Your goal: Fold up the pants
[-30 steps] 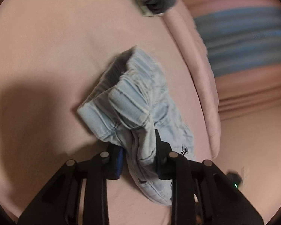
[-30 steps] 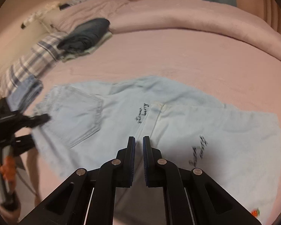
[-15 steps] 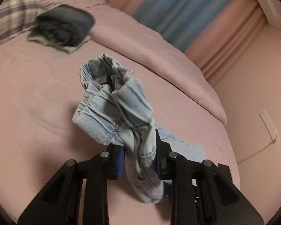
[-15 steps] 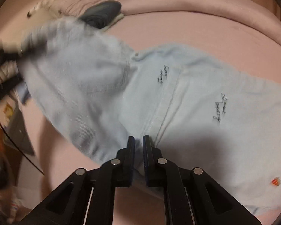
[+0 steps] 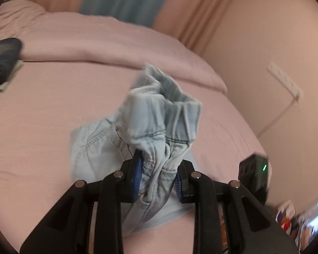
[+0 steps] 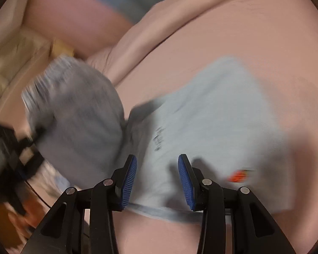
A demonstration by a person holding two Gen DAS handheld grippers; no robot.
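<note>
- The light-blue pants (image 5: pixel 156 127) are clamped at the bunched waistband between the blue pads of the left gripper (image 5: pixel 158 175), and that end is held raised above the pink bed (image 5: pixel 42 110).
- The rest of the pants (image 6: pixel 212 114) is seen spread flat on the bed, directly ahead of the right gripper (image 6: pixel 158 177).
- The right gripper's jaws are held wide apart above the fabric's near edge; nothing is gripped between them.
</note>
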